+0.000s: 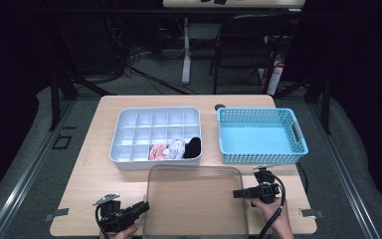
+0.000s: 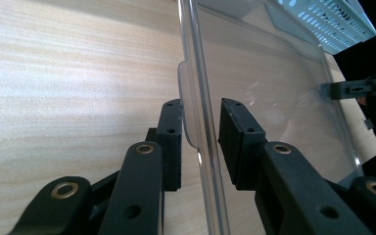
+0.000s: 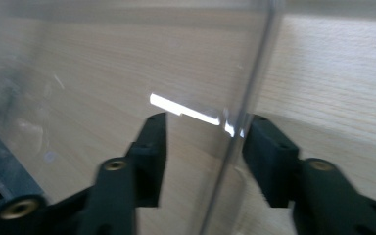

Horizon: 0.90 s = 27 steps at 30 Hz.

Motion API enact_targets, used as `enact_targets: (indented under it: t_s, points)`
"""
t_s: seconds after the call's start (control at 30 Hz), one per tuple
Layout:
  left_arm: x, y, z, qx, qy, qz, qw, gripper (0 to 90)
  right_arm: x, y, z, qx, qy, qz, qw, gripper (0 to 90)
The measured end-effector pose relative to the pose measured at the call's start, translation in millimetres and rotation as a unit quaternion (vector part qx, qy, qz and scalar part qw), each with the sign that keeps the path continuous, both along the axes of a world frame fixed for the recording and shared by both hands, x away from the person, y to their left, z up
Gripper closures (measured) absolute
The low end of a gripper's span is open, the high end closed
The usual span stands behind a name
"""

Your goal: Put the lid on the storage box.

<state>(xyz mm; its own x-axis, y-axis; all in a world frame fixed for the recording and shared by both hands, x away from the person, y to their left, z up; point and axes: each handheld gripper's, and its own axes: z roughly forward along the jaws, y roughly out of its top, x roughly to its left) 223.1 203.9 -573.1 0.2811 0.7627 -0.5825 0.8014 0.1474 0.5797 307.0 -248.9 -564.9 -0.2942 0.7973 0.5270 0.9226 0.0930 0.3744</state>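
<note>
Both grippers straddle the clear lid's (image 1: 195, 199) side edges, left gripper (image 2: 200, 139) and right gripper (image 3: 203, 147), jaws open, pads not touching yet. I'd squeeze both evenly, then lift level. Beyond the lid: white tray (image 1: 124, 154) with socks (image 1: 175, 148); blue basket (image 1: 261, 139) looks empty.

In the left gripper view, the left gripper (image 2: 199, 142) rises from the bottom centre of the frame, its two black jaws standing to either side of the edge of a clear plastic lid (image 2: 269, 93), with a small tab of that edge just beside the left jaw and a narrow gap showing at the right jaw. The lid runs from the top centre down to the lower middle over a light wooden table (image 2: 68, 88). At the upper right lies a corner of a blue perforated basket (image 2: 330, 22), and at the right edge the other gripper (image 2: 355, 89) reaches the lid's far edge.
</note>
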Motion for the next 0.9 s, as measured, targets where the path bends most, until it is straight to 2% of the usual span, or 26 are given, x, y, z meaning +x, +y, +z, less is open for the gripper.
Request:
enact_targets:
  t_s: [0.13, 0.17, 0.37, 0.53, 0.6, 0.9]
  points:
    - [0.5, -1.0, 1.3, 0.004, -0.005, 0.0, 1.0, 71.3, -0.6, 0.0, 0.8, -0.002, -0.003, -0.001, 1.0, 55.3]
    - [0.6, -1.3, 2.0, 0.011, -0.006, -0.002, 0.9999, 71.2, -0.8, -0.5, 1.6, -0.003, -0.005, 0.001, 1.0, 55.9]
    - [3.5, 0.0, 3.2, 0.016, -0.006, -0.002, 0.9999, 70.6, -4.7, 0.0, 9.9, 0.002, -0.033, -0.006, 0.9994, 58.9]
    - [5.5, 0.9, 1.6, 0.025, 0.0, 0.011, 0.9996, 69.8, -7.1, 2.3, 14.8, 0.007, -0.053, 0.0, 0.9986, 61.6]
    - [5.7, 0.6, 0.7, 0.022, -0.001, 0.013, 0.9997, 69.5, -8.0, 2.4, 15.9, 0.009, -0.057, -0.003, 0.9983, 62.4]
    - [2.7, 0.2, 7.6, 0.034, -0.022, 0.016, 0.999, 69.3, -13.1, 3.7, 24.9, 0.013, -0.076, -0.01, 0.997, 64.6]
